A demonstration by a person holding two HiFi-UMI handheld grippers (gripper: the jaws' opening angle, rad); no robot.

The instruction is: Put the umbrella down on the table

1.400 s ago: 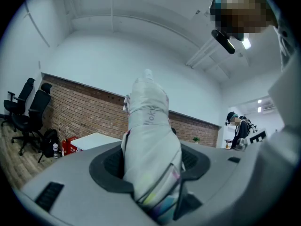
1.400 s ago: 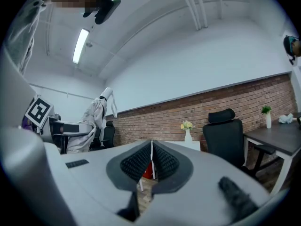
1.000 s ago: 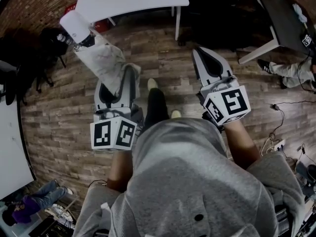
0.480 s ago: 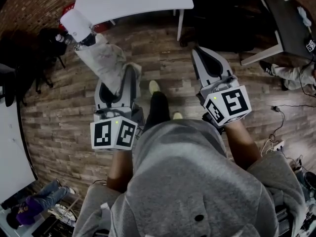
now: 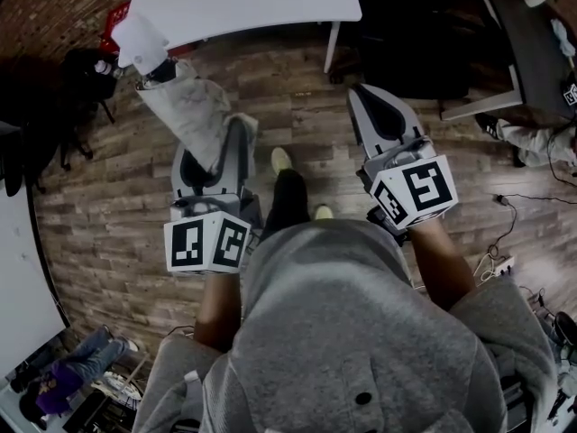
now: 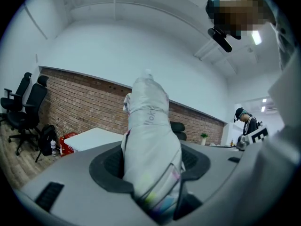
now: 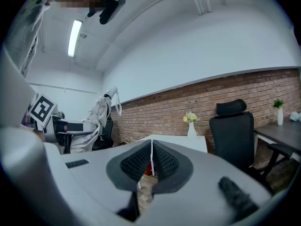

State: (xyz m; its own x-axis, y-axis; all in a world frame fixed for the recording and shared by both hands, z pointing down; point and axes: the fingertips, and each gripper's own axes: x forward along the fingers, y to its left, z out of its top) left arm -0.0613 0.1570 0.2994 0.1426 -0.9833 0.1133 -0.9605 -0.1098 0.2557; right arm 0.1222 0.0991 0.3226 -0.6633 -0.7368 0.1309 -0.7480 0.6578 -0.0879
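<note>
Nearest the head camera, a grey hooded top (image 5: 343,332) was seen, with both forearms stretched forward from it. The left gripper (image 5: 221,147) was held over the wooden floor (image 5: 297,97), and its jaws were closed on the umbrella (image 5: 185,106). The folded white fabric was clamped between the dark pads, as was shown plainly in the left gripper view. From that grip the umbrella was angled forward and to the left, so it was carried in the air and not yet laid on anything. Its capped far end (image 5: 140,41) was seen close to the near left corner of the white table (image 5: 243,3). The right gripper (image 5: 371,97) was held beside it, well apart from the umbrella. Its ribbed pads were brought together with nothing between them. One pale shoe (image 5: 281,158) was visible on the floor between the two grippers. Farther off, in the right gripper view, a vase of flowers (image 7: 191,126) was seen on the white table, a black office chair (image 7: 233,126) beside it, and a brick wall (image 7: 211,102) behind.
</note>
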